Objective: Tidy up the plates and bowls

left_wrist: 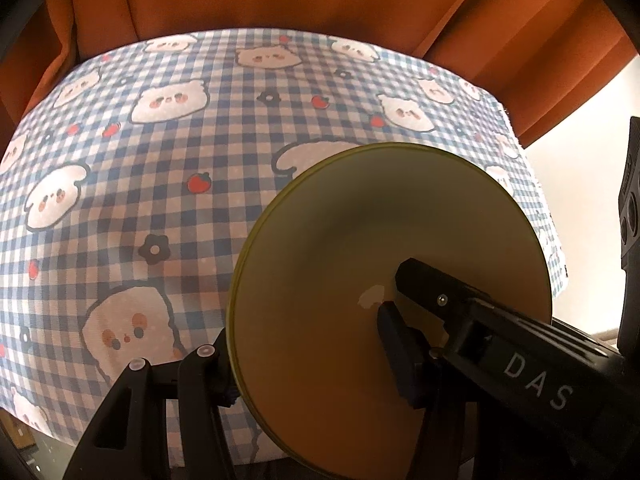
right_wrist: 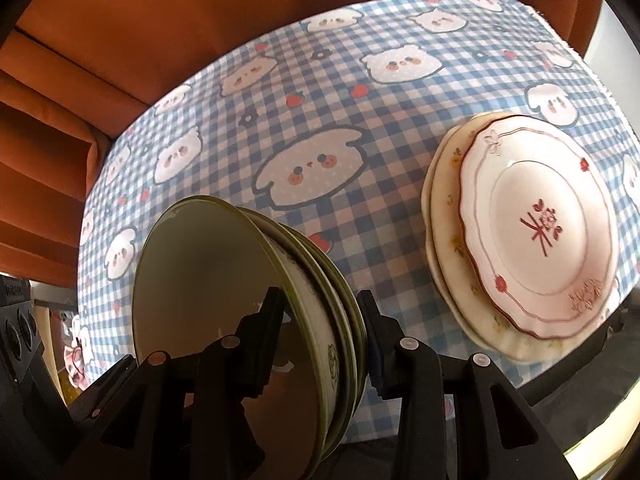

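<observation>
Bowls (right_wrist: 240,320), green-rimmed and nested, hung tilted above the checked bench (right_wrist: 320,120); I noted both the left gripper (left_wrist: 304,344) and the right gripper (right_wrist: 320,340) clamped on their rims. Stacked plates (right_wrist: 536,248) sat beside.

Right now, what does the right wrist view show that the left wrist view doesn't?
Only the right wrist view: a stack of pale plates on the tablecloth, pink patterned plate on top, and the nested rims of the stacked green bowls in the right gripper. Only the left wrist view: the left gripper gripping the same stack's rim. Both: checked tablecloth and orange sofa behind.
</observation>
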Demonstrator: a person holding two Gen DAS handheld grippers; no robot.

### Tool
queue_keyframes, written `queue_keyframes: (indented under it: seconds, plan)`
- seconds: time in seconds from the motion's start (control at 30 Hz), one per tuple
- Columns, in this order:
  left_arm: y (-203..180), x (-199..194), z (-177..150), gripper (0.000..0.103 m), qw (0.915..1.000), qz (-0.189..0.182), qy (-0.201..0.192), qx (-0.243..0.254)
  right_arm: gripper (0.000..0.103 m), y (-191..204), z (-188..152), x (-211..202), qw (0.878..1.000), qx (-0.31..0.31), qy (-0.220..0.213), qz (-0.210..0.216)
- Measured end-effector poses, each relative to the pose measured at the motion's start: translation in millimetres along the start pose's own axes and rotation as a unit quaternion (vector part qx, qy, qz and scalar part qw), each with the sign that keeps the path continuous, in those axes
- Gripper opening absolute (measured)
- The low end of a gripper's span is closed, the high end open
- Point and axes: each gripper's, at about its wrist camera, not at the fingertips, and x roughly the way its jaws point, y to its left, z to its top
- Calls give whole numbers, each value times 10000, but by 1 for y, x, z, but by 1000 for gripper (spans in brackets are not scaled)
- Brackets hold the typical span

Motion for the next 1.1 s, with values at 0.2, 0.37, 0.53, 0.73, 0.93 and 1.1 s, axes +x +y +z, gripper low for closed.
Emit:
queue_keyframes:
  seconds: [0.2,0.37,0.53,0.73,0.93,1.1]
  plan:
    - [-9,-12,-3,57,9997,82,-235,67,41,-2,-3,-14,9998,-35,-187,80]
    - [-23,-16,1,57,9982,295,-515,49,41,-7,2,-21,9990,-165,-315,284]
    - [-47,-18,3,57,9964,449,-716,-79,41,-19,10,-32,9972,-379,-419,493]
    - [-81,-11,4,57,9959,478,-744,-196,41,-47,18,-45,9962,-529,-416,553]
    - [-114,-2,3,57,9959,476,-748,-201,41,-84,25,-54,9963,-528,-406,539]
    - [-137,10,2,57,9958,477,-737,-277,41,-113,31,-57,9963,-570,-361,523]
